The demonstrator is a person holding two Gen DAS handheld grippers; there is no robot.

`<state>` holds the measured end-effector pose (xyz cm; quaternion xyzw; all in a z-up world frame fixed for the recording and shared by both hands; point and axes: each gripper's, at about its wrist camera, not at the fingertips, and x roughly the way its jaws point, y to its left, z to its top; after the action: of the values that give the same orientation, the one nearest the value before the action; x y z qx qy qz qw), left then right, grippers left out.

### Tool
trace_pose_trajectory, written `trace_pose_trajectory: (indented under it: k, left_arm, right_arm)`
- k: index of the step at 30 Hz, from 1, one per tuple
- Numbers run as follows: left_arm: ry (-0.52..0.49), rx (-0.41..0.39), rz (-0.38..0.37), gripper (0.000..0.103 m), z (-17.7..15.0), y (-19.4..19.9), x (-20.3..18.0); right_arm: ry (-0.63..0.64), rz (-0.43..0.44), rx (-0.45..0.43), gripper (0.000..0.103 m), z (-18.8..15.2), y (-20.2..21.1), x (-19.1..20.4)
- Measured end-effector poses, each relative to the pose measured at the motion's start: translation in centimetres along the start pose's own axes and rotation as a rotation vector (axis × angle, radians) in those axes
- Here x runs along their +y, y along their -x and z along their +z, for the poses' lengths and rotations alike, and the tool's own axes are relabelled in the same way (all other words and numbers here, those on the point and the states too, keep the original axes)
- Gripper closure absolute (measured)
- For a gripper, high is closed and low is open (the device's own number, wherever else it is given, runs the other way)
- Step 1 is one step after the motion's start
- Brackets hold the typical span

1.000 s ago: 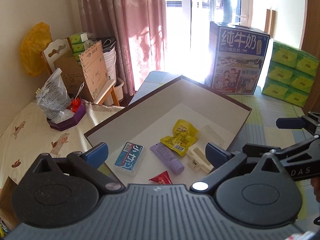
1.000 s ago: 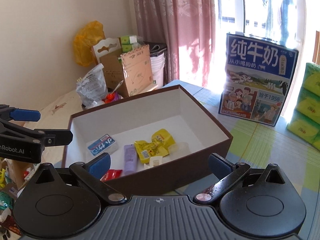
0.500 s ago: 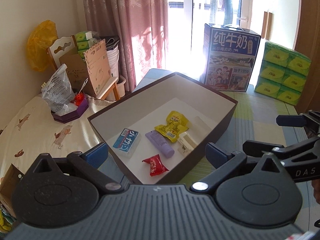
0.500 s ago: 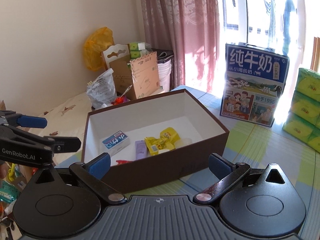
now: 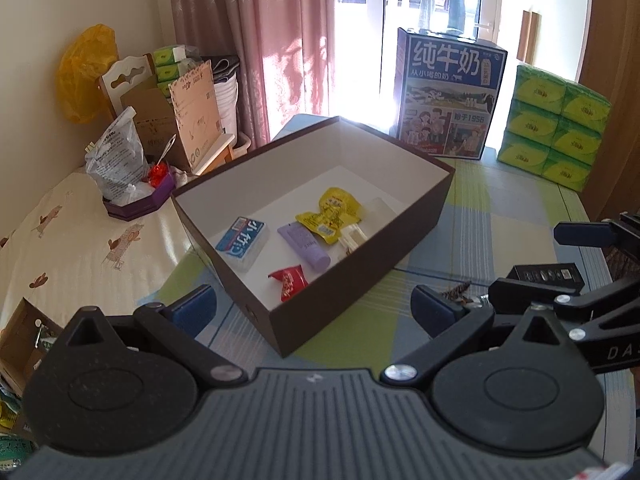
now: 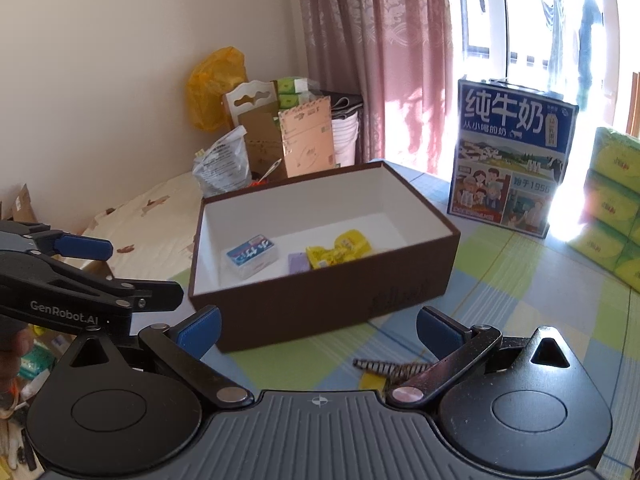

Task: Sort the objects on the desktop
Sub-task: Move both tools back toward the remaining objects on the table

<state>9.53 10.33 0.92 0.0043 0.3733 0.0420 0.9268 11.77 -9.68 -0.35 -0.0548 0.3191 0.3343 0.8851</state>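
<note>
Though jumbled, 6 items inside box [image 5: 360,280]

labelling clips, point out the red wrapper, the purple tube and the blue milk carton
red wrapper [image 5: 289,281], left wrist view, on its middle.
purple tube [image 5: 304,245], left wrist view, on its body.
blue milk carton [image 6: 512,160], right wrist view, on its printed front.

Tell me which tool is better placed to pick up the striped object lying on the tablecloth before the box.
Probably the right tool: it is open and the striped object lies just ahead between its fingers. The open left tool faces the box corner, the object off to its right.
</note>
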Motion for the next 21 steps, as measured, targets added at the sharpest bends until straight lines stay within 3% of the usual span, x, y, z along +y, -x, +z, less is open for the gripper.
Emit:
trace_pose_trajectory:
  k: [21]
  left_arm:
    - [-0.029, 0.187, -0.049, 0.001, -7.7, -2.6, -3.0]
  right_arm:
    - [-0.057, -0.031, 0.127, 0.002, -9.1, 2.5, -2.1]
